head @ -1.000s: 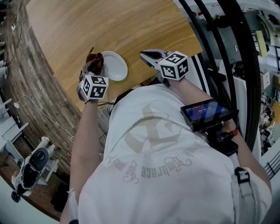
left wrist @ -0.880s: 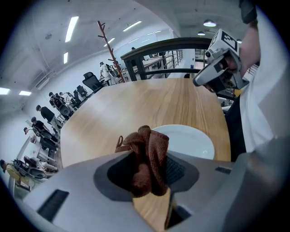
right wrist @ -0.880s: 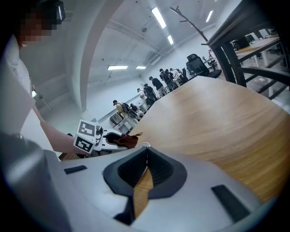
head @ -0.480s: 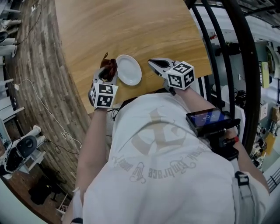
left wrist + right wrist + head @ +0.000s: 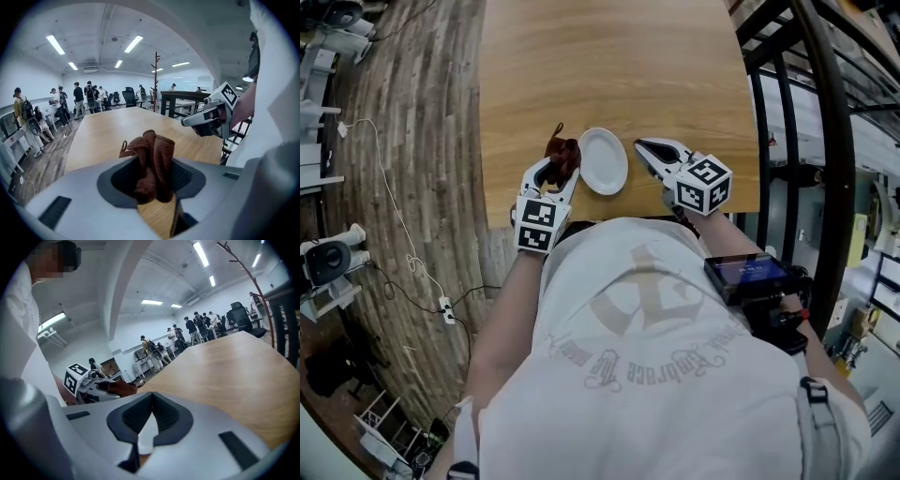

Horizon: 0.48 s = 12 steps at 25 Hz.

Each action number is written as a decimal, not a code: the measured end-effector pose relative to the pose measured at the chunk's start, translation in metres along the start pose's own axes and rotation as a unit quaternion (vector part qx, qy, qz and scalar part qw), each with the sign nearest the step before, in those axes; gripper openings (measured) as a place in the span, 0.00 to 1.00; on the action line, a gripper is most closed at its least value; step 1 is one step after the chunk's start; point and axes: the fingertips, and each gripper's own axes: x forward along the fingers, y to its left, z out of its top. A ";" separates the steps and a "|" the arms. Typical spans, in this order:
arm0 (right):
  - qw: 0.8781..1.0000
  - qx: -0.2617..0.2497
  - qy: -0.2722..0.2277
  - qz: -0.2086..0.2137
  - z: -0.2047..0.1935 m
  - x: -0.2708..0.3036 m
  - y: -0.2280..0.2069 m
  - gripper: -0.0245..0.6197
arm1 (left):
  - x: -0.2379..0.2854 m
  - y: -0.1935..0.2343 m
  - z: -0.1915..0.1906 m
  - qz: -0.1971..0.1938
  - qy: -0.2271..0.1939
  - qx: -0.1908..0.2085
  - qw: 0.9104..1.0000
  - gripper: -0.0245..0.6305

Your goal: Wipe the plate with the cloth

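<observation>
A small white plate [image 5: 603, 160] lies on the wooden table [image 5: 609, 66] near its front edge. My left gripper [image 5: 555, 169] is shut on a crumpled brown cloth [image 5: 562, 152], held just left of the plate's rim. In the left gripper view the cloth [image 5: 152, 159] bunches up between the jaws of that gripper [image 5: 152, 176]. My right gripper [image 5: 645, 146] hovers just right of the plate, jaws shut with nothing in them. In the right gripper view its jaws [image 5: 151, 401] meet at the tip, and the left gripper [image 5: 91, 380] with the cloth [image 5: 123, 388] shows at left.
The table's front edge [image 5: 619, 221] runs just under both grippers. A black railing [image 5: 787, 112] stands to the right and plank floor [image 5: 403, 141] to the left. Several people [image 5: 77, 98] stand far off across the room. Bare tabletop stretches beyond the plate.
The head view has swung, so the table, plate and grippers have shifted right and down in the picture. Relative to each other, the grippers, cloth and plate hold much the same places.
</observation>
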 end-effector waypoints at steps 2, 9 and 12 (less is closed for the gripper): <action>1.000 -0.025 0.000 0.012 0.007 0.000 0.004 0.06 | -0.008 0.000 -0.004 0.004 -0.012 -0.023 1.000 0.30; 0.997 -0.070 -0.004 0.043 0.022 -0.005 0.028 0.06 | -0.032 0.005 -0.003 0.007 -0.060 -0.081 0.995 0.30; 0.996 -0.074 -0.001 0.043 0.020 -0.005 0.027 0.06 | -0.028 0.004 0.001 0.000 -0.070 -0.085 0.994 0.30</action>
